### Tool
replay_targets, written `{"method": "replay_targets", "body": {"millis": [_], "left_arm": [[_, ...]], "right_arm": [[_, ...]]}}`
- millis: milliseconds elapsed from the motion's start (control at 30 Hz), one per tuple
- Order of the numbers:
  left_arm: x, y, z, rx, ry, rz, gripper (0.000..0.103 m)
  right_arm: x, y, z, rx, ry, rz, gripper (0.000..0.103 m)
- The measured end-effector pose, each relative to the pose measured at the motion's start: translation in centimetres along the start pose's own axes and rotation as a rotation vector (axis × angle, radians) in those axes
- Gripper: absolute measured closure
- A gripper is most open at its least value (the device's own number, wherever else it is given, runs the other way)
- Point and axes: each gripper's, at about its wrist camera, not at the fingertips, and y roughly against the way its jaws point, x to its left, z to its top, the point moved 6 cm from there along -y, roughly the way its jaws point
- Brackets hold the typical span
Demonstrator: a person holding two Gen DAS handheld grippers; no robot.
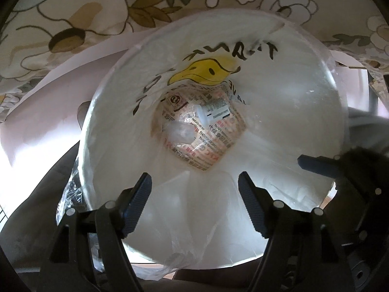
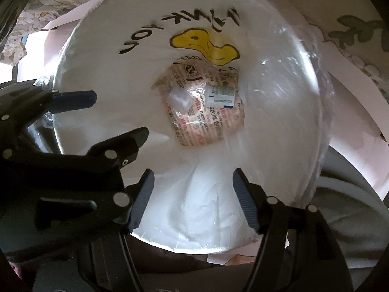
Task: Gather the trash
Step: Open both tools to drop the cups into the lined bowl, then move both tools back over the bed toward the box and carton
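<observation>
A round white trash bin [image 1: 323,112] lined with a clear plastic bag printed with a yellow duck [image 1: 204,71] fills both views. At its bottom lie a printed red-and-white food wrapper [image 1: 209,150], a small white box with a label [image 1: 214,113] and a crumpled clear plastic piece [image 1: 180,132]. They also show in the right wrist view: wrapper [image 2: 206,131], box [image 2: 220,96], plastic [image 2: 178,99]. My left gripper [image 1: 194,180] is open and empty over the bin's mouth. My right gripper [image 2: 192,176] is open and empty beside it.
A floral cloth [image 1: 73,24] hangs above the bin, with a white board [image 1: 48,102] behind it. The left gripper [image 2: 114,114] shows at the left of the right wrist view. A grey chair part [image 2: 350,194] lies at right.
</observation>
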Motion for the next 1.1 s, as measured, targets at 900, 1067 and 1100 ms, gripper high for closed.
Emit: {"method": "replay_targets", "body": {"millis": [900, 1067, 1100], "left_arm": [[-0.5, 16.5, -6.5, -0.363, -0.152, 0.170, 0.015], [-1.0, 23.0, -6.6, -0.505, -0.137, 0.187, 0.013], [-1.1, 23.9, -6.5, -0.524, -0.129, 0.186, 0.013]], "right_arm": [[0.4, 15.7, -6.3, -0.379, 0.139, -0.175, 0.033], [0.2, 21.6, -7.8, -0.517, 0.161, -0.239, 0.030], [0.1, 22.9, -8.1, -0.542, 0.164, -0.250, 0.030]]}}
